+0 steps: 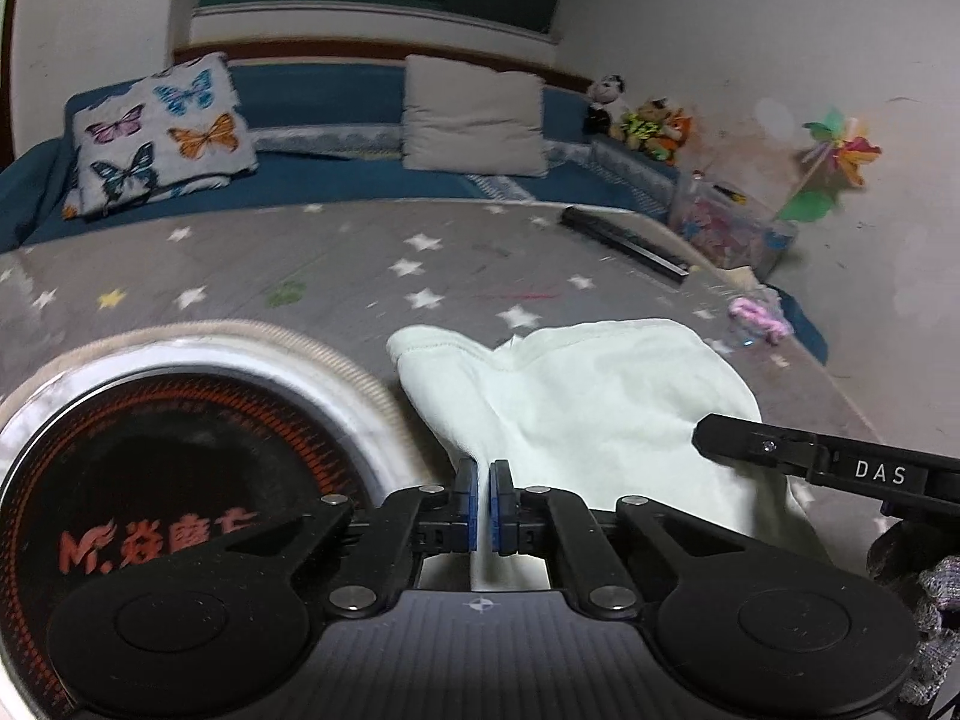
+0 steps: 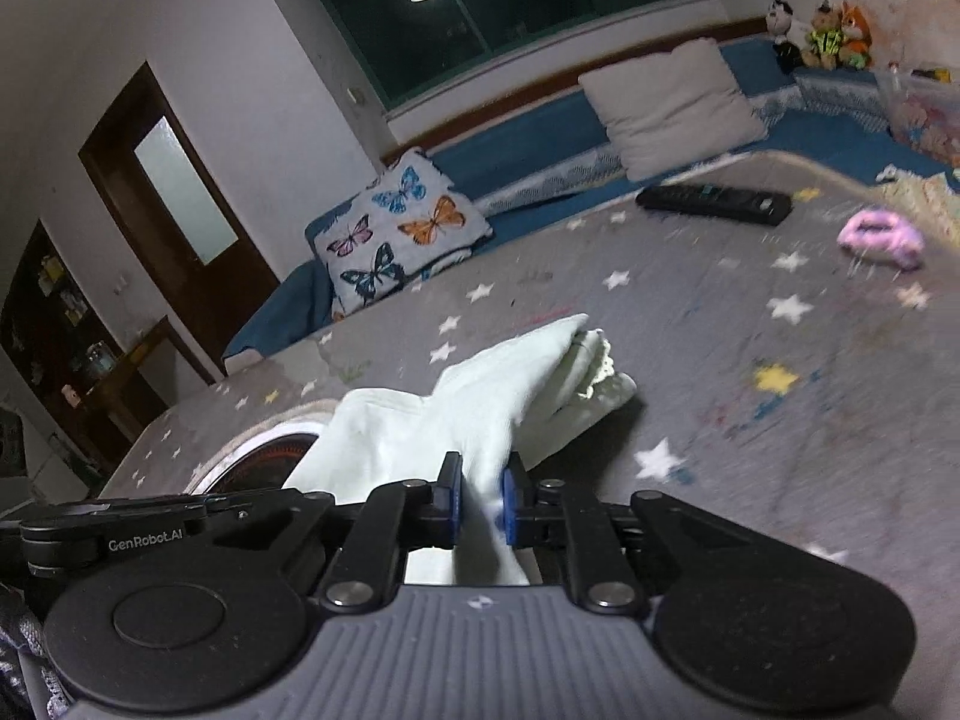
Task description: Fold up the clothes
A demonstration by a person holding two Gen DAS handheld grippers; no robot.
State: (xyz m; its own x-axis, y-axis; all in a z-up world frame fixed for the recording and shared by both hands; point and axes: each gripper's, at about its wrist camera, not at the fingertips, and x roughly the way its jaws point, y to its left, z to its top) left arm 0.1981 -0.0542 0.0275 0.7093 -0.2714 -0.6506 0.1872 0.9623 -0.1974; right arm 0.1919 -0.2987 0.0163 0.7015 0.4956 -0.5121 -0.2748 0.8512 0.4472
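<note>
Now a pale garment lies bunched on the star-patterned mat, pinched tight by the left hand-held gripper and right hand-held gripper; lifting both evenly should keep the fold's edge straight.

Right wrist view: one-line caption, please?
Right gripper pinches a pale garment above the star-patterned mat.
</note>
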